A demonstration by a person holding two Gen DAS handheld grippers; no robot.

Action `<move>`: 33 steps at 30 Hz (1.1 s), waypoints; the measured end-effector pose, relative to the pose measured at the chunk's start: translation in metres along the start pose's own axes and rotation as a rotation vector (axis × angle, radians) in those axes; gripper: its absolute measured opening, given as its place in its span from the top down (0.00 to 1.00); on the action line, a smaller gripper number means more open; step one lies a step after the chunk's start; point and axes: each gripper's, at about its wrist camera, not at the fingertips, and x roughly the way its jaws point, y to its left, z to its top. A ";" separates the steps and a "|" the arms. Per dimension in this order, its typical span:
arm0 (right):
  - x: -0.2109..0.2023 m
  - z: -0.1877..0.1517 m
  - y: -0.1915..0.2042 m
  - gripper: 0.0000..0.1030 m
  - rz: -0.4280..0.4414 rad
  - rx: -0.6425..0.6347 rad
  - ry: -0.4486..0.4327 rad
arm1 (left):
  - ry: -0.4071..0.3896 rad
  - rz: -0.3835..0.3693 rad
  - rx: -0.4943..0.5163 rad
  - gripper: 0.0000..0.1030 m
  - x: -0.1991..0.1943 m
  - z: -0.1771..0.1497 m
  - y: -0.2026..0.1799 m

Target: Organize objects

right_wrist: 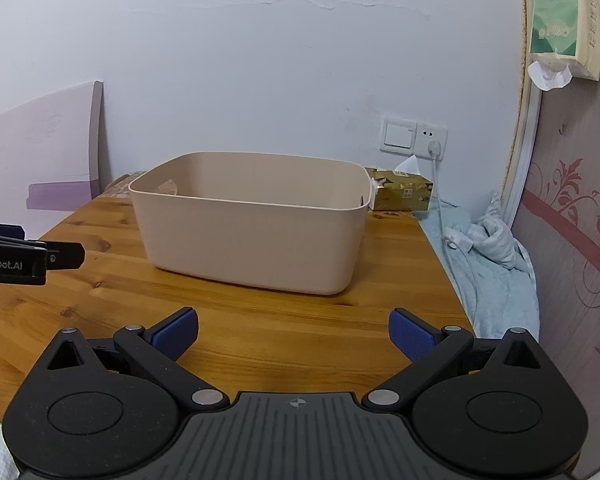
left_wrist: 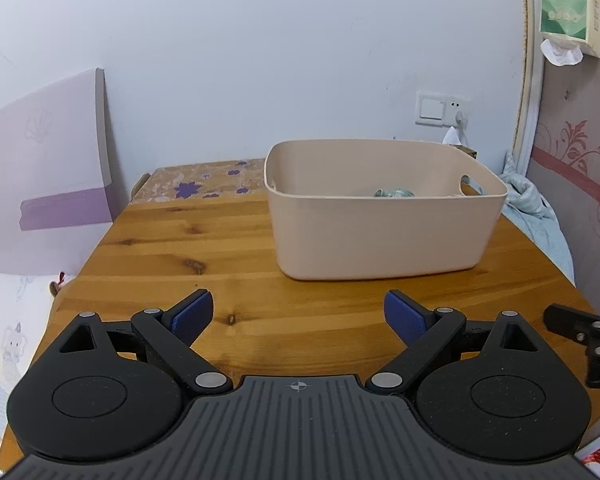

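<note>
A beige plastic bin (left_wrist: 380,236) stands on the wooden table (left_wrist: 220,280), also in the right wrist view (right_wrist: 252,240). A greenish crumpled item (left_wrist: 394,193) lies inside it, mostly hidden by the wall. My left gripper (left_wrist: 298,316) is open and empty, a little short of the bin's front left. My right gripper (right_wrist: 294,336) is open and empty, in front of the bin. The right gripper's side shows at the left view's right edge (left_wrist: 580,328); the left gripper's side shows at the right view's left edge (right_wrist: 24,260).
A gold tissue box (right_wrist: 404,194) sits behind the bin near a wall socket (right_wrist: 430,138) with a plugged cable. Light blue cloth (right_wrist: 492,264) lies past the table's right edge. A purple-white board (left_wrist: 48,152) leans at the left. A floral surface (left_wrist: 204,182) adjoins the table's back.
</note>
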 end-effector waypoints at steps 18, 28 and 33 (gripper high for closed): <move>-0.033 -0.016 0.004 0.00 0.011 0.007 -0.008 | 0.034 -0.010 0.021 0.09 -0.028 -0.021 -0.005; -0.039 -0.020 0.003 0.00 0.003 0.011 -0.008 | 0.031 -0.005 0.021 0.09 -0.037 -0.022 -0.005; -0.037 -0.023 0.003 0.00 0.002 0.013 0.004 | 0.053 -0.020 0.022 0.09 -0.038 -0.022 -0.006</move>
